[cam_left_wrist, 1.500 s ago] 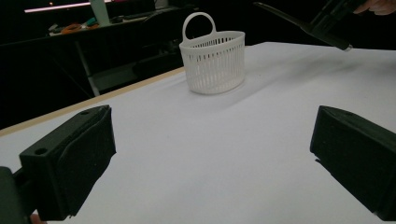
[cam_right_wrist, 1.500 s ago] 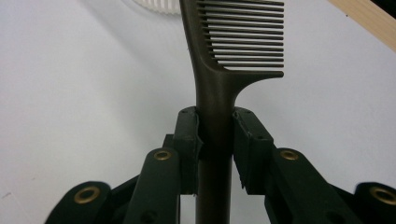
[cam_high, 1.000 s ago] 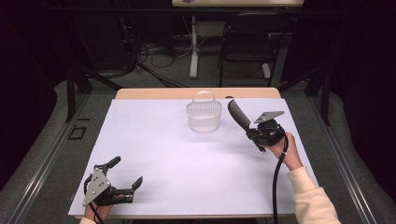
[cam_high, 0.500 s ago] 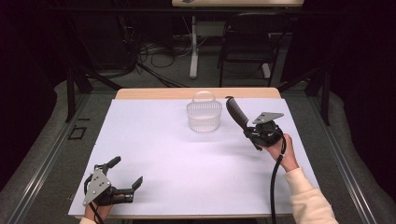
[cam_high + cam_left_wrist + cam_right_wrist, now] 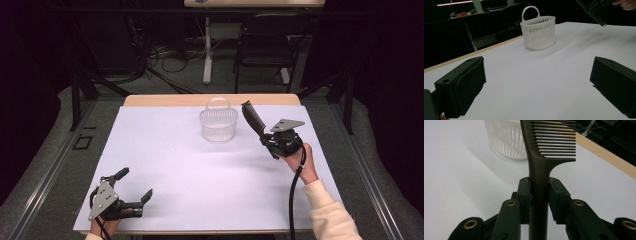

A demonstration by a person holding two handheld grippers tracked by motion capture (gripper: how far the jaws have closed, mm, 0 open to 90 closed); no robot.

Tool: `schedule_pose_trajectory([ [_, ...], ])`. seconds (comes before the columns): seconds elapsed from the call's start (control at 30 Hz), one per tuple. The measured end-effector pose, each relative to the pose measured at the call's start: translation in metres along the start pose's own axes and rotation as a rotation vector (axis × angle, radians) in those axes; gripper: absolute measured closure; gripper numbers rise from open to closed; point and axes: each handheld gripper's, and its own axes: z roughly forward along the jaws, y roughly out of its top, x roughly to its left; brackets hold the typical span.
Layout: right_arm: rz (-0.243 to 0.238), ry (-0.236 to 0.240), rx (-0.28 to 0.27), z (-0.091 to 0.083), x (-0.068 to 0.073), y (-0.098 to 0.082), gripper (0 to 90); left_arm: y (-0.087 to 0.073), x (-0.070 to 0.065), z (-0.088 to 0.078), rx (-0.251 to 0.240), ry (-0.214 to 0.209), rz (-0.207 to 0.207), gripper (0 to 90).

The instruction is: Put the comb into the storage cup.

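**Holding a comb ready beside the basket**

Gripping the dark comb (image 5: 541, 165) by its handle, the right gripper (image 5: 274, 142) is keeping its jaws clamped tight on either side of the shaft, so the toothed head is standing free above them. That hold is leaving the teeth end clear to go first into the white basket (image 5: 218, 124), which is sitting upright near the far edge of the table (image 5: 165, 165), just to the left of the comb's tip. The left gripper (image 5: 134, 187) is resting low at the near left corner with its jaws spread wide and nothing between them, well apart from the work. White tabletop is lying bare between both grippers and the basket, giving plenty of room; the table's far wooden edge is running close behind the basket.
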Motion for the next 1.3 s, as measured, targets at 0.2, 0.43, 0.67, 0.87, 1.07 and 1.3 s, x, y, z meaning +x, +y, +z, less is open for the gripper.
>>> schedule_pose_trajectory([
  [0.2, 0.002, -0.004, -0.014, 0.0, 0.0, 0.003, 72.3, 0.0, 0.0, 0.0, 0.001, 0.001, 0.002, 0.1],
  [0.43, -0.005, -0.007, -0.028, 0.0, 0.004, 0.012, 72.3, 0.0, 0.001, 0.0, 0.001, 0.0, -0.002, 0.1],
  [0.67, -0.031, -0.006, -0.027, 0.002, 0.008, 0.023, 72.3, 0.0, 0.001, 0.0, -0.001, 0.011, -0.006, 0.1],
  [0.87, -0.046, -0.002, -0.029, 0.005, 0.01, 0.03, 72.3, 0.0, 0.001, 0.0, -0.002, 0.012, -0.005, 0.1],
  [1.07, -0.042, 0.002, -0.043, 0.006, 0.013, 0.037, 72.3, 0.0, 0.001, -0.001, -0.003, 0.009, 0.0, 0.1],
  [1.3, -0.032, 0.012, -0.045, 0.011, 0.012, 0.039, 72.3, 0.0, 0.001, -0.001, 0.001, 0.01, 0.0, 0.1],
])
